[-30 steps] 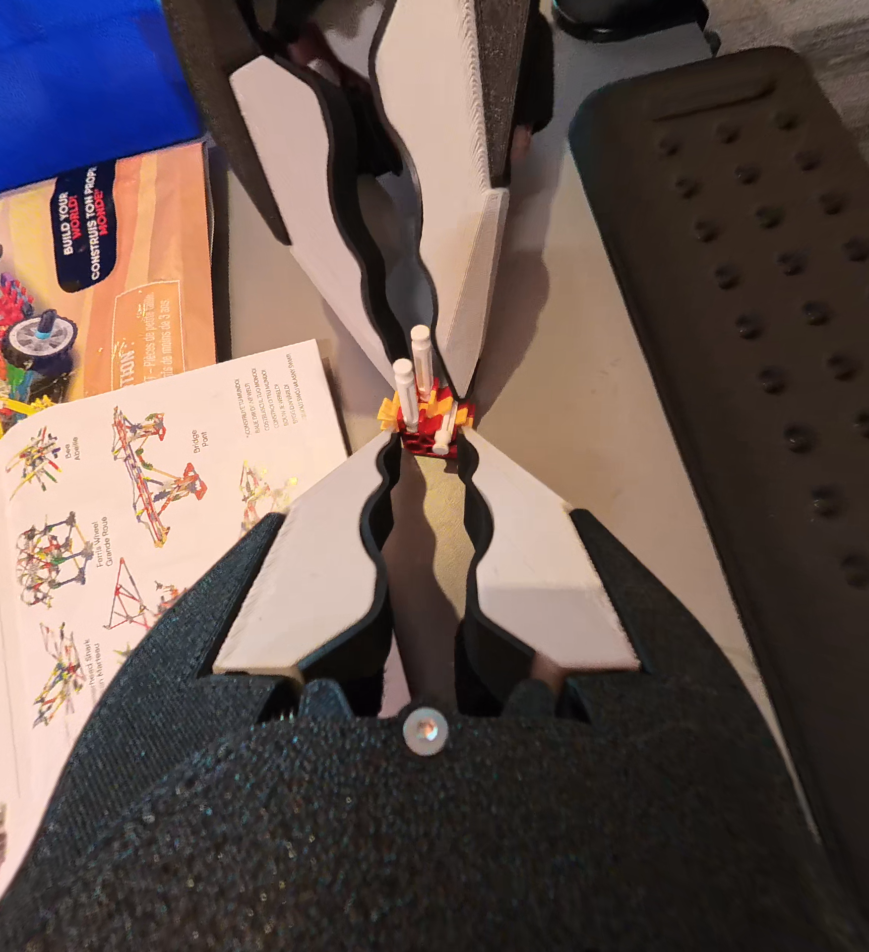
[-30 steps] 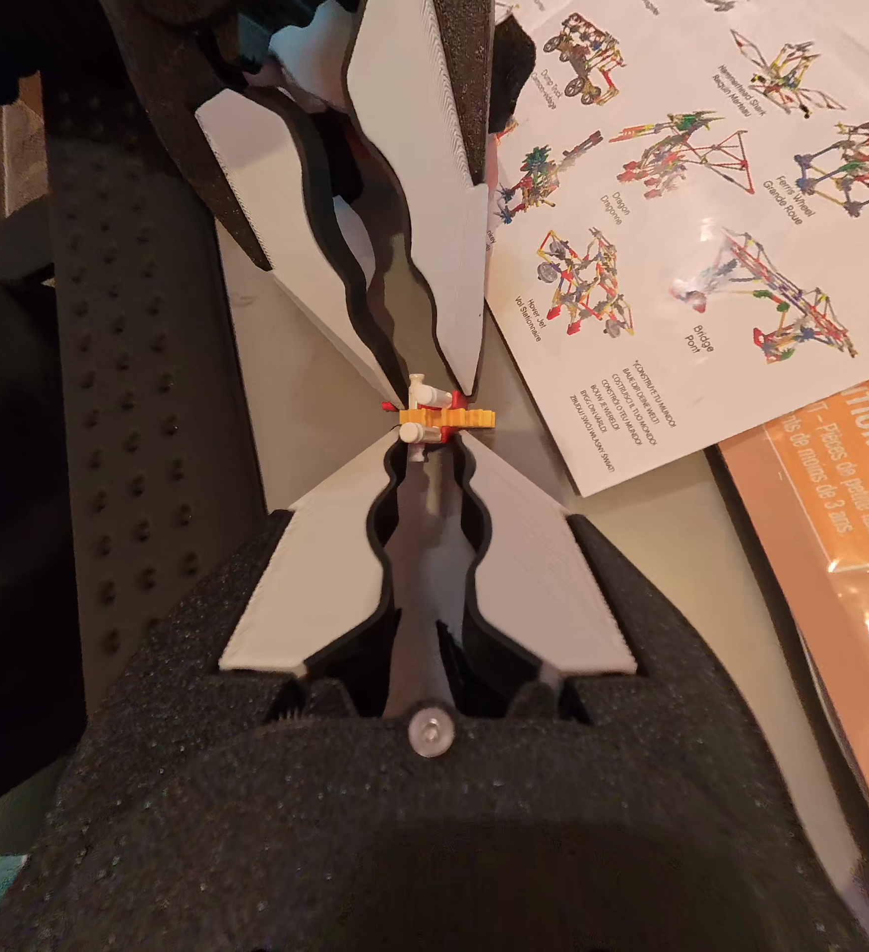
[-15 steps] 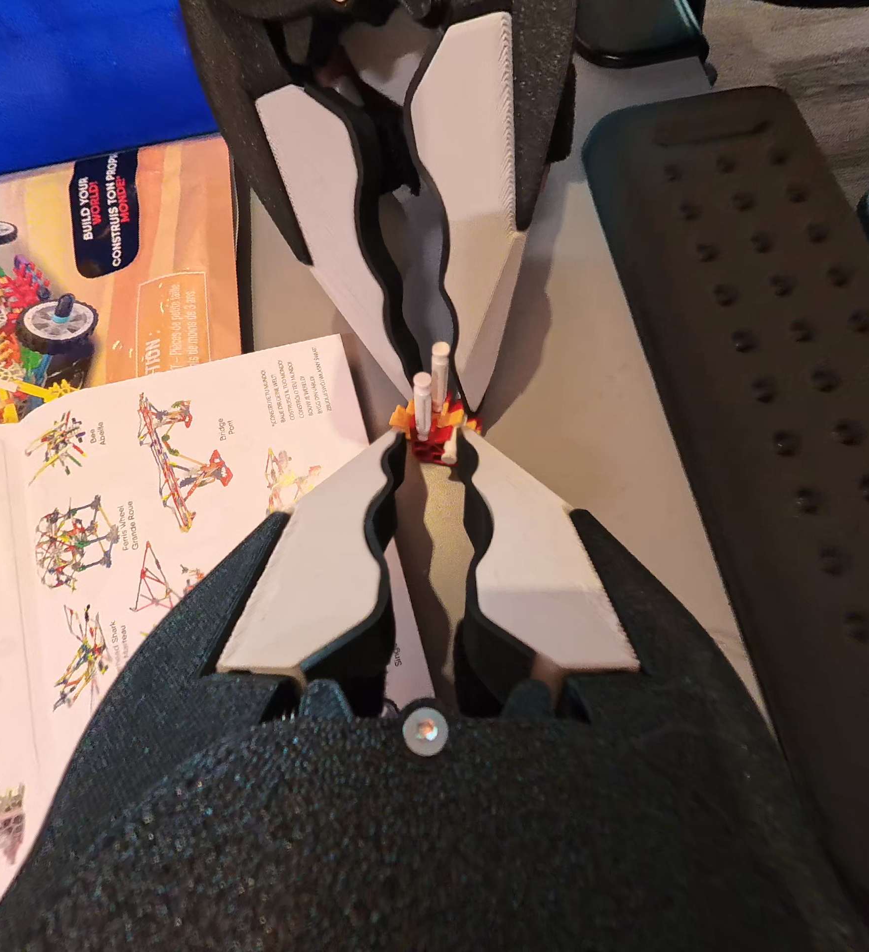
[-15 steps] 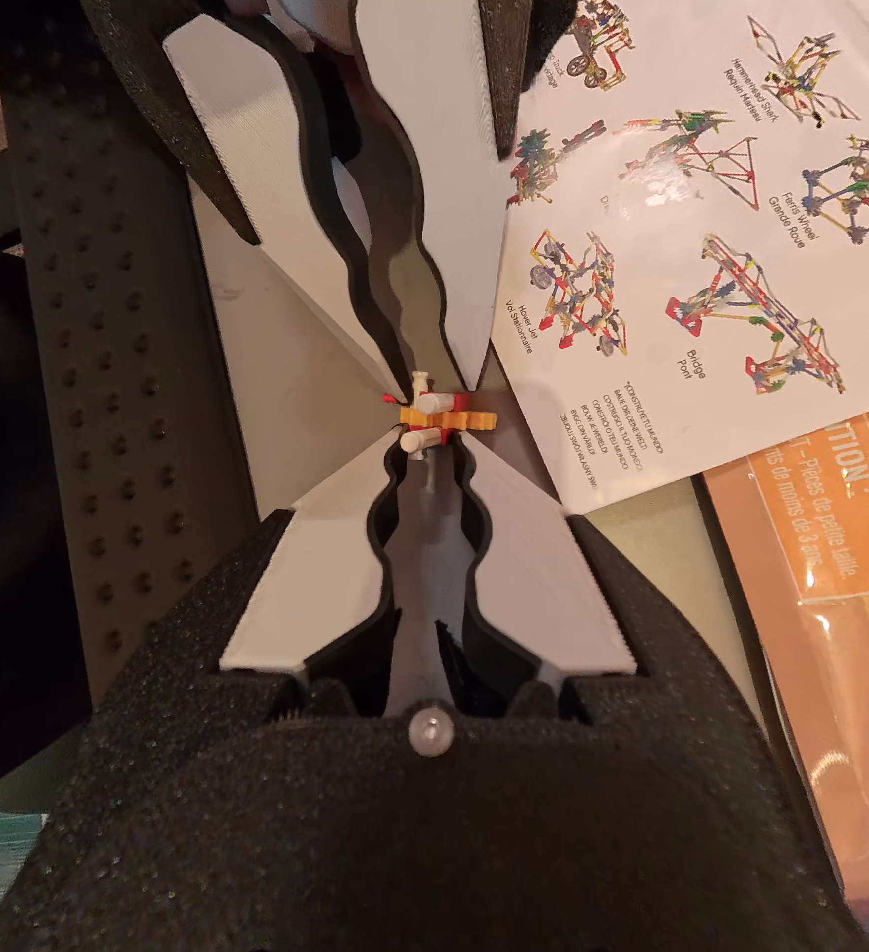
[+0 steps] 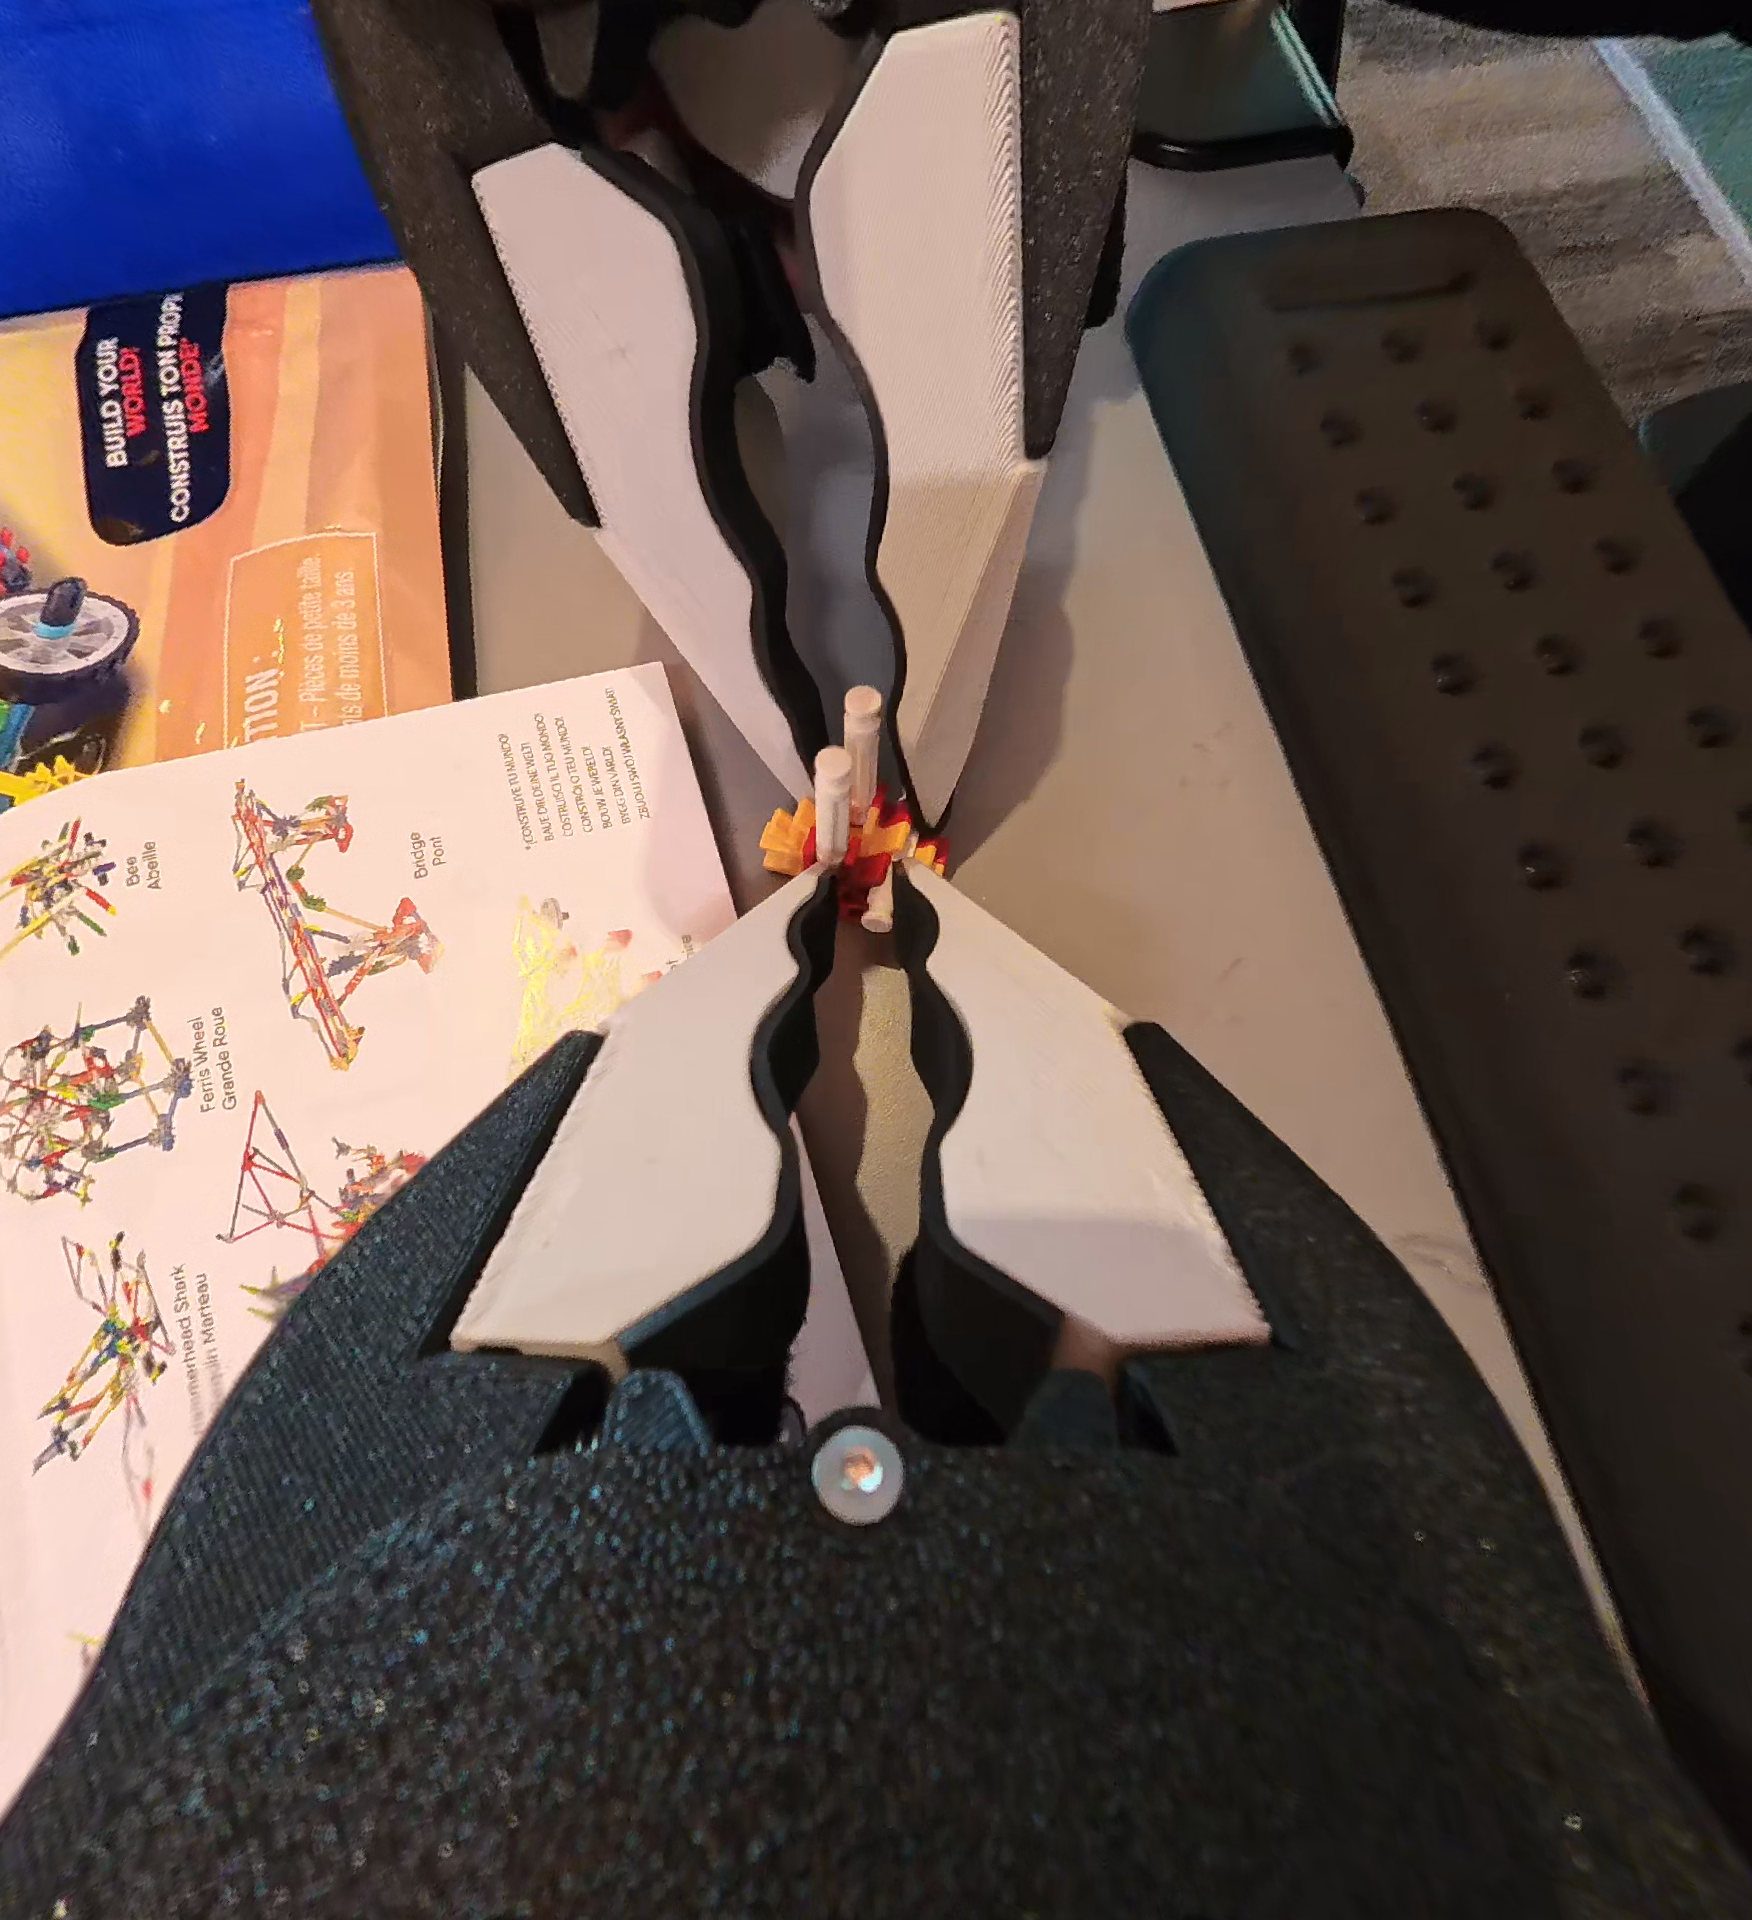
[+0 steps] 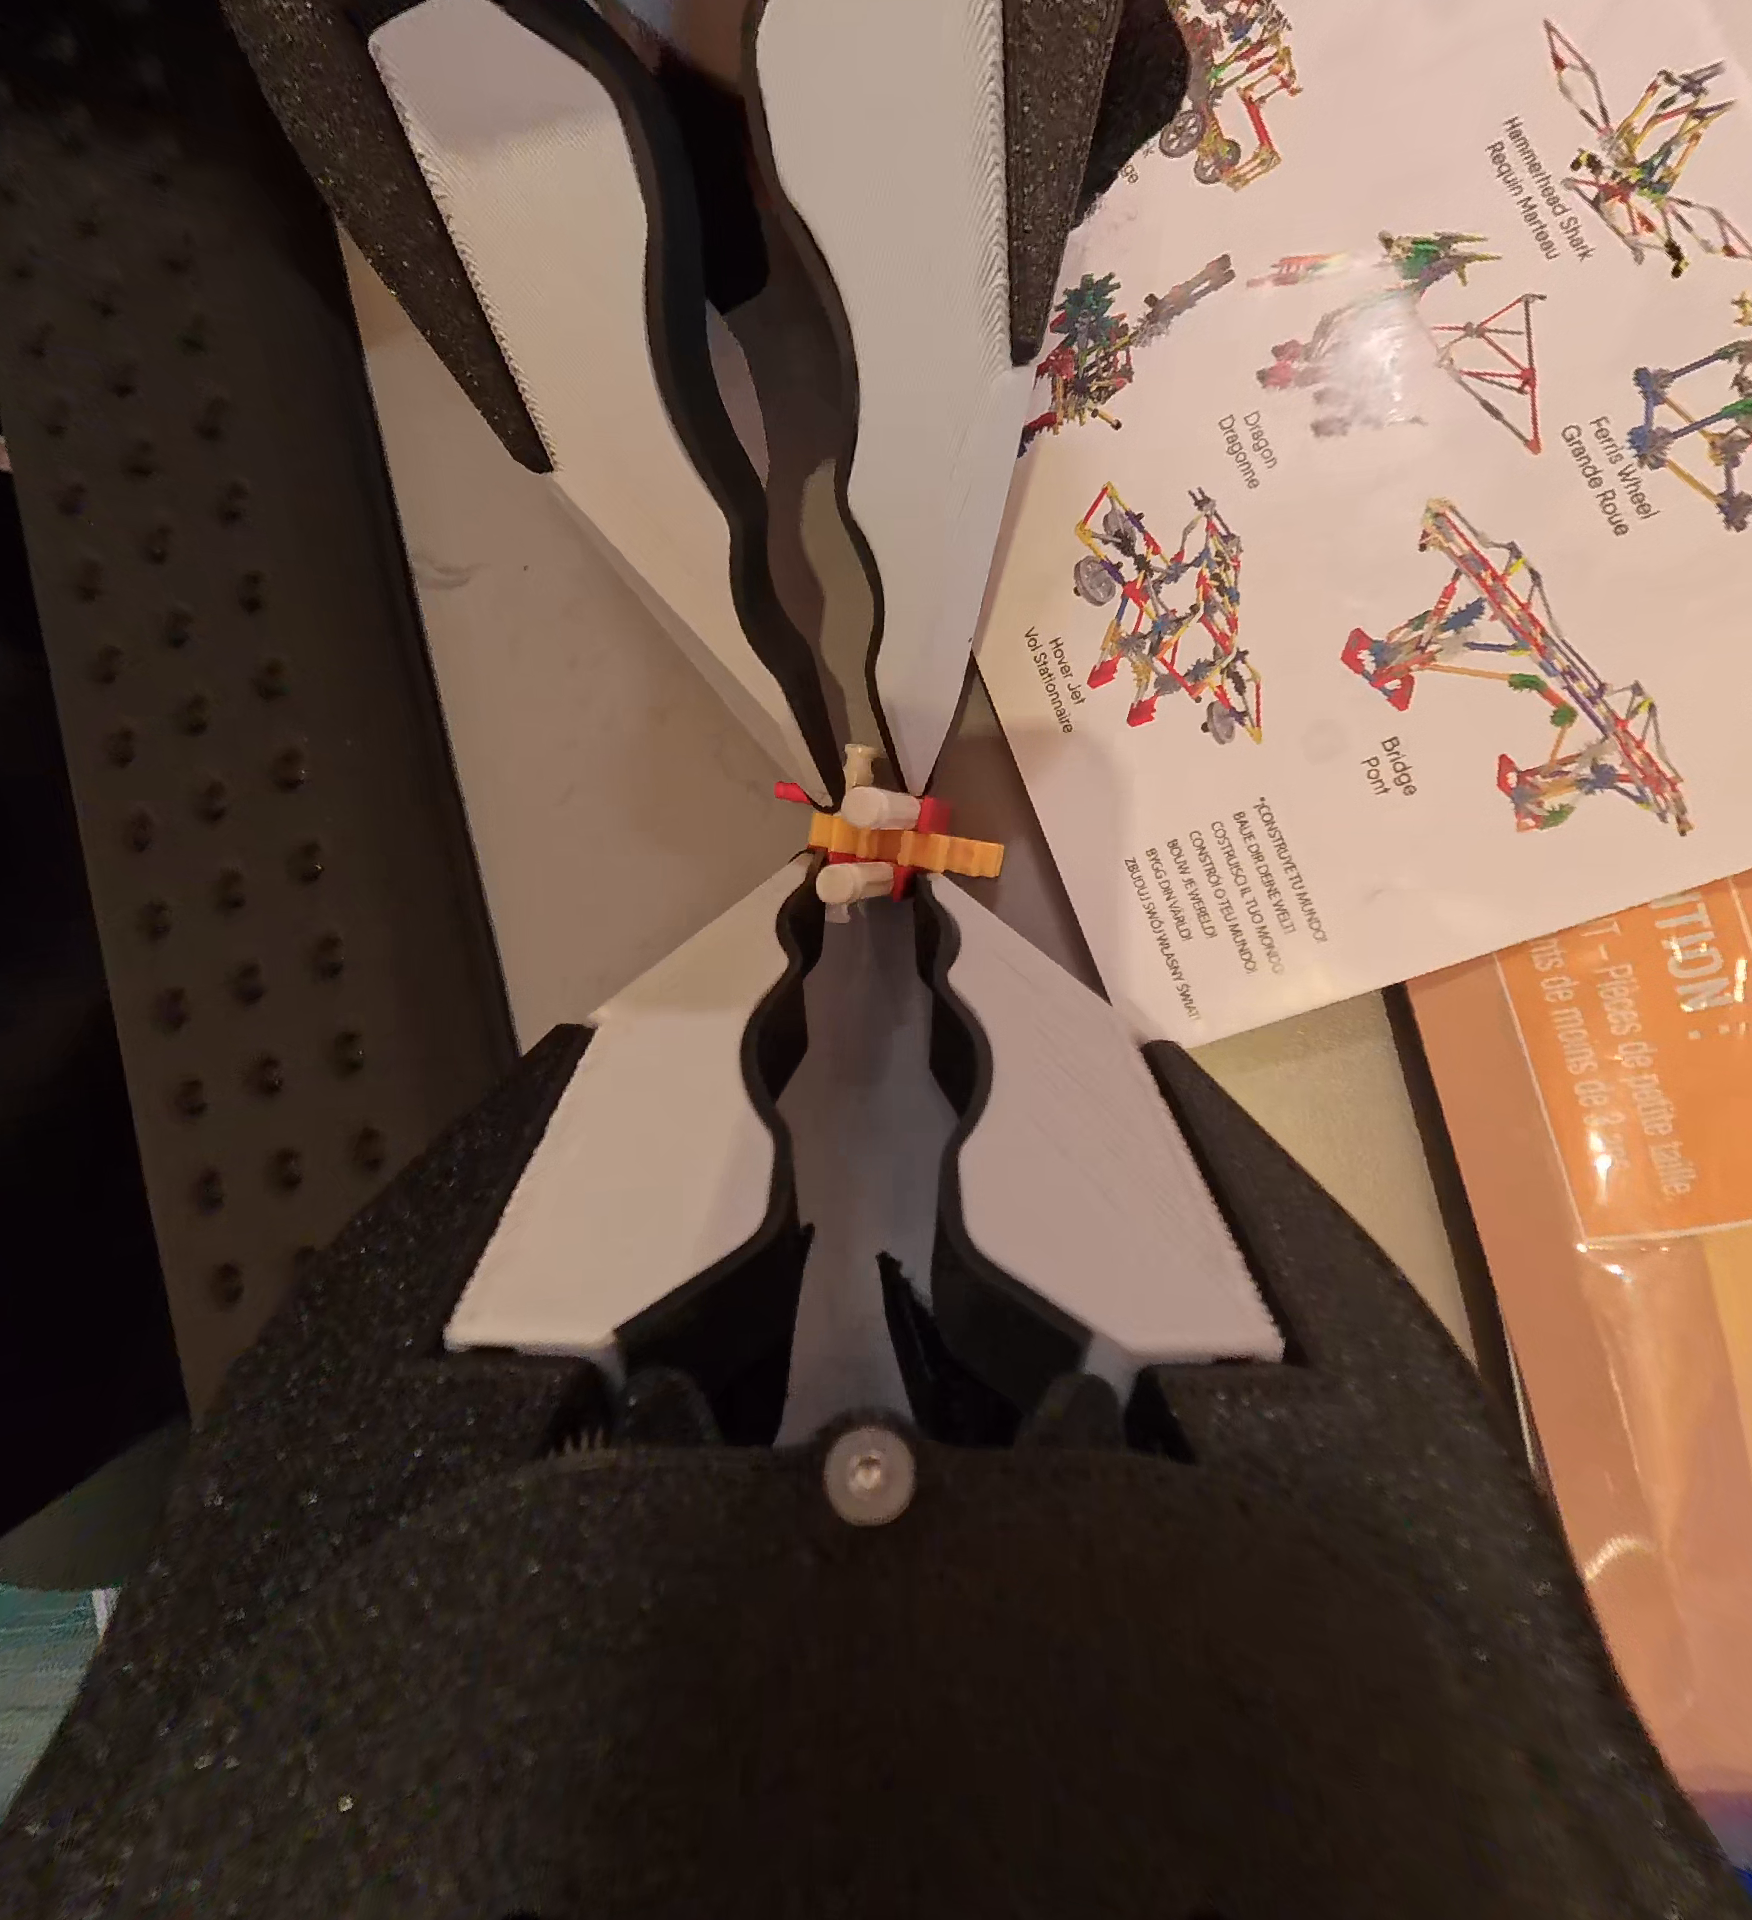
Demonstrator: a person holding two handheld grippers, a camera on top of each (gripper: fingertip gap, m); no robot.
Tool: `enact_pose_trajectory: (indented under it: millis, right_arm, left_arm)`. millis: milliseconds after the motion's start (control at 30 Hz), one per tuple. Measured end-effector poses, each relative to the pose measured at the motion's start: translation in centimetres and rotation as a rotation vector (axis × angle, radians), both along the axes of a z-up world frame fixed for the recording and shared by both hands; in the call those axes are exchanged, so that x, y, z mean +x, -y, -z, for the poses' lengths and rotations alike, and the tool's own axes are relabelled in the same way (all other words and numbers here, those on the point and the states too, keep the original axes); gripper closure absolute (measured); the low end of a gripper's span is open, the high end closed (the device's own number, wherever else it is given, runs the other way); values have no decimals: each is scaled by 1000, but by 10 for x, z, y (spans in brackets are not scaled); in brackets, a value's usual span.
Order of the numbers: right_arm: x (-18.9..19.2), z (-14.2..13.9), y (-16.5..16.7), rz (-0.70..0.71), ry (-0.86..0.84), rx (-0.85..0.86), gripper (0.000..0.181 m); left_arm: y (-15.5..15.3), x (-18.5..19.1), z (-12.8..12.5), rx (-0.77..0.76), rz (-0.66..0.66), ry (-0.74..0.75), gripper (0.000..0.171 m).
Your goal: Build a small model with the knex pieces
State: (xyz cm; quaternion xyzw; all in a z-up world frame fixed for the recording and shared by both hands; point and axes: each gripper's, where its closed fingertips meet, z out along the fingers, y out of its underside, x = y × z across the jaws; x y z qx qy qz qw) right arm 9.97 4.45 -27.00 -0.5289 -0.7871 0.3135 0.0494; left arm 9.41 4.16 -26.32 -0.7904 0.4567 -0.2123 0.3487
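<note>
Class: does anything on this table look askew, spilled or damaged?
Only the leaflet: it lies skewed, one corner overlapping the orange box. Nothing looks spilled or broken; both grippers pinch one small toy assembly tip to tip.

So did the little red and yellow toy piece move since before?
Yes, a little. In the left wrist view the small red and yellow plastic construction piece has drifted right of the white instruction sheet, whose corner now lies left of it.

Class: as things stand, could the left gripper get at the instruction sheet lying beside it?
Probably not: the left gripper is shut on the small toy assembly, shared with the right gripper; the instruction sheet lies uncovered.
</note>
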Motion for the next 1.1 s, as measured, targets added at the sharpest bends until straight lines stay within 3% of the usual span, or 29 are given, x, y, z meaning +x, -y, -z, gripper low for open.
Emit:
enact_pose_trajectory:
  millis: [167,233,500,967,1100]
  right_arm:
    - [-1,0,0,-2,2,12,165]
    - [-2,0,0,-6,3,16,165]
    - [-3,0,0,-14,8,13,165]
    - [-4,0,2,-37,21,14,165]
    - [-4,0,1,-42,25,14,165]
  left_arm:
    - [-2,-2,0,7,-5,-13,163]
    - [-7,-5,-3,31,-28,-24,143]
    - [-2,-1,1,3,20,-19,155]
    - [3,-9,2,-26,70,-37,157]
    - [8,-6,3,-64,91,-13,169]
